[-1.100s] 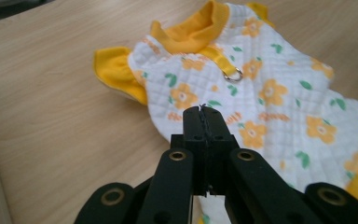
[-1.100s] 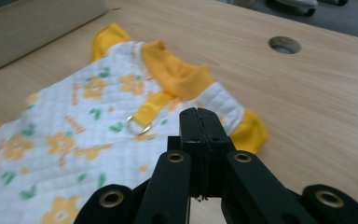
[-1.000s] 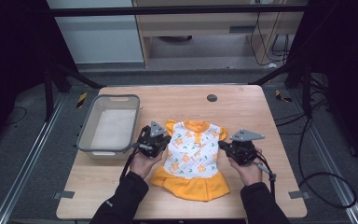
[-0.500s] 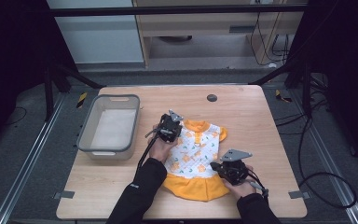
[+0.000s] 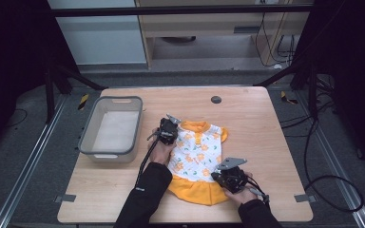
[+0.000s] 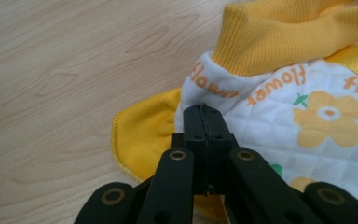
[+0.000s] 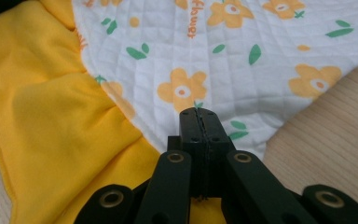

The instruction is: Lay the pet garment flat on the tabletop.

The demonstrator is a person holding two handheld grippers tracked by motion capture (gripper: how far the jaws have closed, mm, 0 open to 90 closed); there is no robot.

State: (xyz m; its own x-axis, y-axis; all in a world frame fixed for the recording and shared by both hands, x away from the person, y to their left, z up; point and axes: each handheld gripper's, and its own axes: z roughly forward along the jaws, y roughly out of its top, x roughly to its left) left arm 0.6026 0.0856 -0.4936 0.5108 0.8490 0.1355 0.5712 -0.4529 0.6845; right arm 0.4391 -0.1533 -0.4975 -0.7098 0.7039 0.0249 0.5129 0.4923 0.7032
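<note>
A pale wooden table (image 5: 266, 142) with a visible grain stands on dark grey flooring, black frame bars around it and cables trailing at the right. A small dark round disc (image 5: 216, 99) sits near the far edge. On the left side rests a grey plastic bin (image 5: 86, 134) with rounded corners. Near the middle lies a small dress (image 5: 197, 156): white quilted fabric printed with orange flowers and green leaves, a ribbed yellow collar at the far end and a gathered yellow skirt at the near end. The left gripper (image 5: 168, 130) sits at the dress's far left shoulder, its jaws pressed together above the yellow sleeve. The right gripper (image 5: 229, 176) rests at the near right side, jaws pressed together over the seam between white and yellow.
</note>
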